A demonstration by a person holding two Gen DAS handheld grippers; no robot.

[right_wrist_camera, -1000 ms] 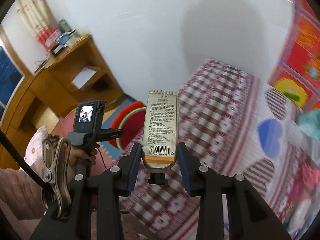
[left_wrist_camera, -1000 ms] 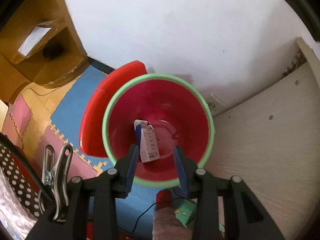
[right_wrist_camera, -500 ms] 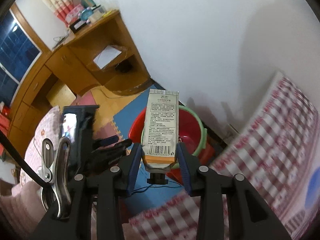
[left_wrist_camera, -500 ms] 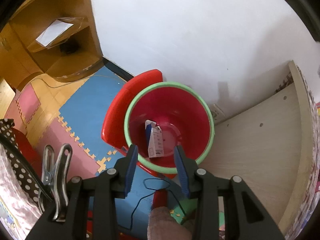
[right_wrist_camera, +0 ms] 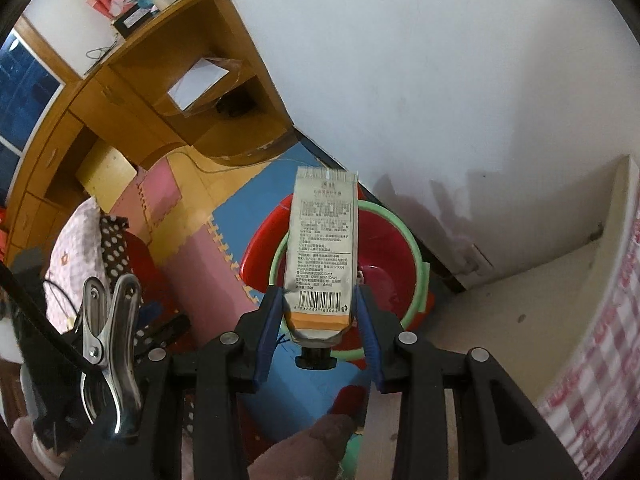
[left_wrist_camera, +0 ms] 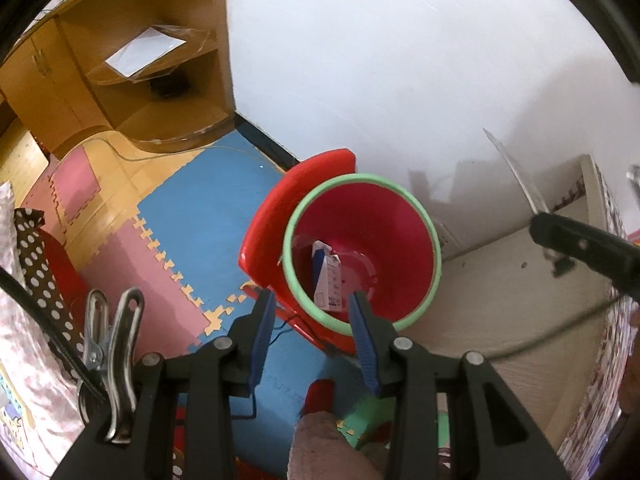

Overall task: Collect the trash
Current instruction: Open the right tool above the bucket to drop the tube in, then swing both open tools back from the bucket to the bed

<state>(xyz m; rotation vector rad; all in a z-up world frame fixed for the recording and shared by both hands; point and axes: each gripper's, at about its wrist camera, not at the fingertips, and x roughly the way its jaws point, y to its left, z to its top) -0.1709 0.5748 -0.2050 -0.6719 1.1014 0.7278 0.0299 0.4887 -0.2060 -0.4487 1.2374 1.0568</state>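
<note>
1 risk: right gripper [right_wrist_camera: 317,312] clamps tube [right_wrist_camera: 321,256] short of bucket [right_wrist_camera: 416,264], early drop misses; left gripper [left_wrist_camera: 313,312] empty, jaws apart.

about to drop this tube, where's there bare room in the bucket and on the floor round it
Inside the red bucket, the side toward the wall is bare; a small carton leans against the near side. The blue mat between bucket and wooden desk is free. By the near rim it is crowded: a cable and red stool.
</note>
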